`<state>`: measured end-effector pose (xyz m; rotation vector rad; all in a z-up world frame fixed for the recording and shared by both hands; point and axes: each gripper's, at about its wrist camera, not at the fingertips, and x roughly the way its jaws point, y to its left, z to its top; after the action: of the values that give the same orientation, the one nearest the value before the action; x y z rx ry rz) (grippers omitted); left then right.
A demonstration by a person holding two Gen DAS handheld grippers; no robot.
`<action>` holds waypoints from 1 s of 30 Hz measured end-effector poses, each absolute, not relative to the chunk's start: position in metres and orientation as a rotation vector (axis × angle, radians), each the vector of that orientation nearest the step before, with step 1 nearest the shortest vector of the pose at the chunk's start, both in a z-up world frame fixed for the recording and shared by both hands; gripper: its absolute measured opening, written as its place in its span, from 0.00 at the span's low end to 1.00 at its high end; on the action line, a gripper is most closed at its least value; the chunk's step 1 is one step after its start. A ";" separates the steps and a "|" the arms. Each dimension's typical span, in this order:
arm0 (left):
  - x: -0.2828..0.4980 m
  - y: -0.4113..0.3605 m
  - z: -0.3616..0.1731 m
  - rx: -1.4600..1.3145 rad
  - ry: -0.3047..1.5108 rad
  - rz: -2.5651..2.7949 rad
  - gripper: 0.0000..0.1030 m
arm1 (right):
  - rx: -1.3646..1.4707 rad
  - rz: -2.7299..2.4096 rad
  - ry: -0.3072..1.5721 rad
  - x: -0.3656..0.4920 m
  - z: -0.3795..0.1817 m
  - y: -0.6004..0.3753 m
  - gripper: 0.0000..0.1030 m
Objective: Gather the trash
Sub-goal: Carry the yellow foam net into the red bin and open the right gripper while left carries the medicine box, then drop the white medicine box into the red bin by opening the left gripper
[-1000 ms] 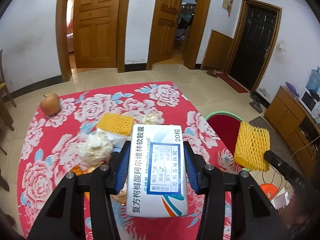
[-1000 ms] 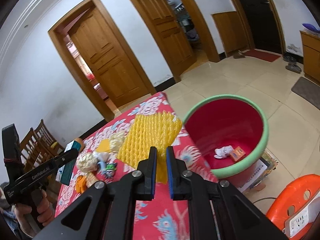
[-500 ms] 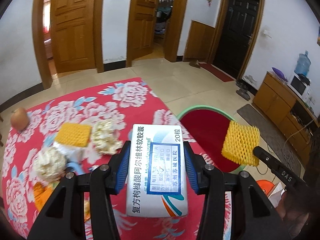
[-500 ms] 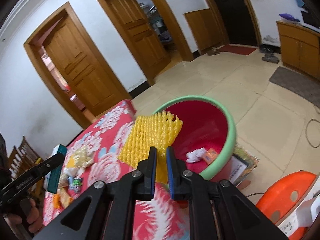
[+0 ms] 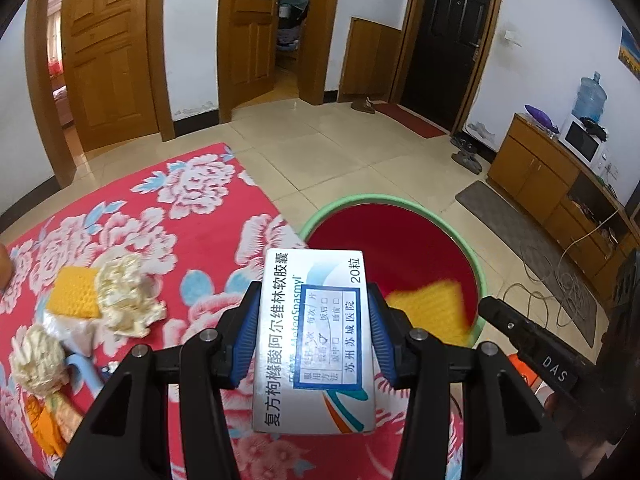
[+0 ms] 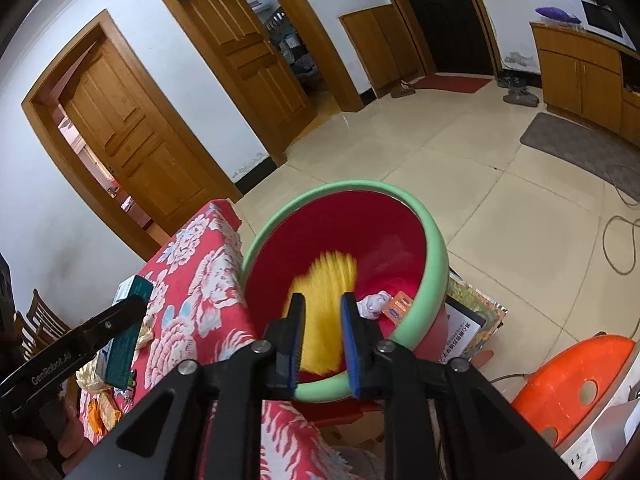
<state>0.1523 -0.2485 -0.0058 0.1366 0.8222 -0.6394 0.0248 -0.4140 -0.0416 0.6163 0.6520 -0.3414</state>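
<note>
My left gripper [image 5: 314, 296] is shut on a white medicine box [image 5: 316, 332], held over the table edge beside the red bin with a green rim [image 5: 352, 200]. In the right wrist view, my right gripper [image 6: 322, 304] hangs above the bin [image 6: 436, 248] with its jaws opening. The yellow foam net [image 6: 328, 276] shows blurred beyond the pads, loose and dropping inside the bin. From the left wrist view the same foam net [image 5: 428, 308] lies low in the bin. A white tissue [image 6: 372, 304] and an orange packet [image 6: 396, 306] lie at the bin's bottom.
The table's red floral cloth [image 5: 192, 216] carries another yellow foam net [image 5: 74, 292], crumpled paper wads [image 5: 124, 300] and orange scraps [image 5: 48, 428]. An orange stool [image 6: 572, 376] stands right of the bin. Cables and a wooden cabinet [image 5: 532, 168] lie beyond on the tiled floor.
Both grippers have swung toward the bin. The right jaws have parted and the foam net has slipped out of them into the bin. The left gripper still holds the box.
</note>
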 end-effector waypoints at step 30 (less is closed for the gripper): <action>0.165 -0.298 -0.022 0.184 0.827 -0.644 0.69 | 0.674 -0.352 0.602 0.003 -0.042 -0.427 0.53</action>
<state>0.1646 -0.2976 -0.0223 0.1844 0.8270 -0.6437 0.0033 -0.4271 -0.0419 0.6735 0.6015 -0.3519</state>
